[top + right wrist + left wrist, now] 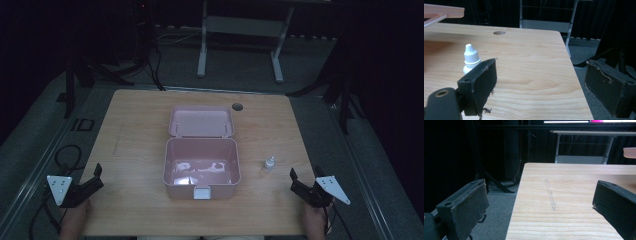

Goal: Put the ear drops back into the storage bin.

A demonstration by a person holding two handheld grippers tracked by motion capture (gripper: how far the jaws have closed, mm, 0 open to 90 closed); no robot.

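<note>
A pink plastic box (201, 170) stands open in the middle of the wooden table (135, 130), its lid (201, 121) laid back behind it. A small white dropper bottle (269, 164) stands upright to the right of the box; in the right gripper view the bottle (471, 61) sits just beyond the left jaw. My left gripper (98, 177) rests at the table's front left corner, open and empty. At the front right, my right gripper (304, 181) is open too, with nothing between its jaws.
A round cable hole (237, 107) lies near the table's far edge. A white desk frame (240, 30) stands on the floor behind the table. Black stands and cables (67, 155) flank both sides. The pink lid's edge (629, 152) shows at the right of the left gripper view.
</note>
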